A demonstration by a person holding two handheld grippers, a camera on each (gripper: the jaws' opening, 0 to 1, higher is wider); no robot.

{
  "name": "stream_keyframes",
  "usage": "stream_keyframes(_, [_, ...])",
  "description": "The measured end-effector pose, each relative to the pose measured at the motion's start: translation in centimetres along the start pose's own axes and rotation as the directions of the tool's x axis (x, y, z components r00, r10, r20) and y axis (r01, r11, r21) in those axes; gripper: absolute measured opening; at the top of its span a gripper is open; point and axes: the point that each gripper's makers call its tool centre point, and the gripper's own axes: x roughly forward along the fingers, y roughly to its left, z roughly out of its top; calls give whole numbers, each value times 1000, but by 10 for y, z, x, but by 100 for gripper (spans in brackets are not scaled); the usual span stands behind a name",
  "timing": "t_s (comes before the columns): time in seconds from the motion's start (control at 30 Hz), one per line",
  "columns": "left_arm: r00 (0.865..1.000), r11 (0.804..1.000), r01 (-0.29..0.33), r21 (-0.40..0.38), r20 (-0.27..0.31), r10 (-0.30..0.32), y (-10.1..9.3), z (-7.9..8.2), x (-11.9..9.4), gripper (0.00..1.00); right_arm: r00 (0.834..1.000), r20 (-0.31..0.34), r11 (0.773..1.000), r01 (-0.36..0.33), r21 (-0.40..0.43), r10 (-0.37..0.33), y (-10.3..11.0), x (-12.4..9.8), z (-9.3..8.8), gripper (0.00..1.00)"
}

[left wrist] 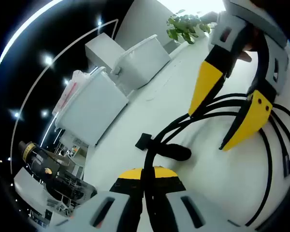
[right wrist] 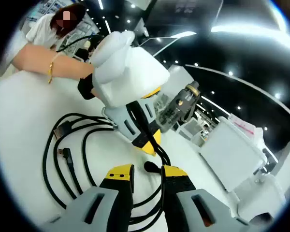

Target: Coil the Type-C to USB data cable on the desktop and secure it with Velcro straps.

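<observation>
Coil roughly formed: black data cable (right wrist: 63,159) lies in loose loops on the white tabletop (right wrist: 19,121), connector ends free inside the loops. Strap not wrapped yet; a black Velcro strap (left wrist: 144,141) tab sticks out at the gathered strands. Left gripper (left wrist: 147,181) jaws clenched on the cable bundle, strands running up between the tips. Right gripper (right wrist: 147,174) jaws parted, cable passing through the gap, not pinched as far as I can tell. Left to do: tighten, strap.
</observation>
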Motion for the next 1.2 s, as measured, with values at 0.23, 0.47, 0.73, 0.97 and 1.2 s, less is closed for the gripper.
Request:
stream_keyframes(0.23, [1000,1000,2,-15,-16,-2,-3,-8,-3,7,998,-43,997,48,-58,-50,2,17,-8,20])
stream_keyframes(0.47, [1000,1000,-5,-11,-19,5,-6,-12,-8,7,984,13,874,152,461,-178,-56,-8,-23,19])
stream_keyframes(0.73, [998,995,-20,-98,62,26,-4,-10,-18,7,994,-45,525,92,846,-102,-79,32,-85,15])
stream_keyframes(0.97, [998,997,-43,-67,35,45,-4,-18,-12,7,999,-8,60,11,998,-54,-99,67,-87,15])
stream_keyframes(1.2, [999,996,-53,77,-1,53,-5,-17,-8,7,989,-131,117,122,986,73,-71,76,-102,21])
